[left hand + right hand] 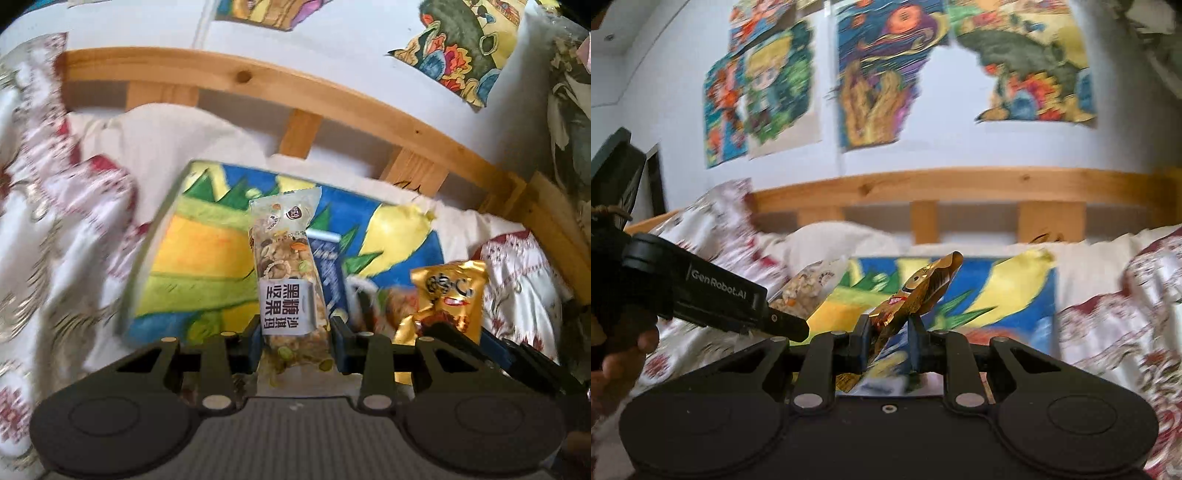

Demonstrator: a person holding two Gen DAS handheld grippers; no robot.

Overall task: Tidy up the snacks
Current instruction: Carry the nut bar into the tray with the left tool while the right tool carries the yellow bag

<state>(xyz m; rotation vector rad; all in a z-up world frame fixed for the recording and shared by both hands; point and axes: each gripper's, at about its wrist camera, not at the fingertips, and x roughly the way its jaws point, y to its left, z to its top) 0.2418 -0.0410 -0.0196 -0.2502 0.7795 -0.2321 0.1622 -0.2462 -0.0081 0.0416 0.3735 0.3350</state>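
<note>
Left wrist view is showing the left gripper [295, 332] squeezing a nut bar [291, 284] by its lower end, so the bar is sticking up between the two fingers. White label on the bar is reading 黑糖沙琪玛 坚果. Behind it a colorful picture board [207, 251] is lying on the bed cover [62, 229], with its left edge showing and open cover beside it. A blue packet [330, 273] is peeking out just behind the bar. Near the board's right edge the right gripper [458, 336] is holding a gold snack packet [450, 295].

Right wrist view is showing the right gripper [888, 339] pinching the gold snack packet [916, 295], which is tilting up to the right. The left gripper's side is reading GenRobot.AI. A wooden bed rail [960, 184] is running along the far edge of the bed, and drawings [879, 74] are hanging on the wall above
</note>
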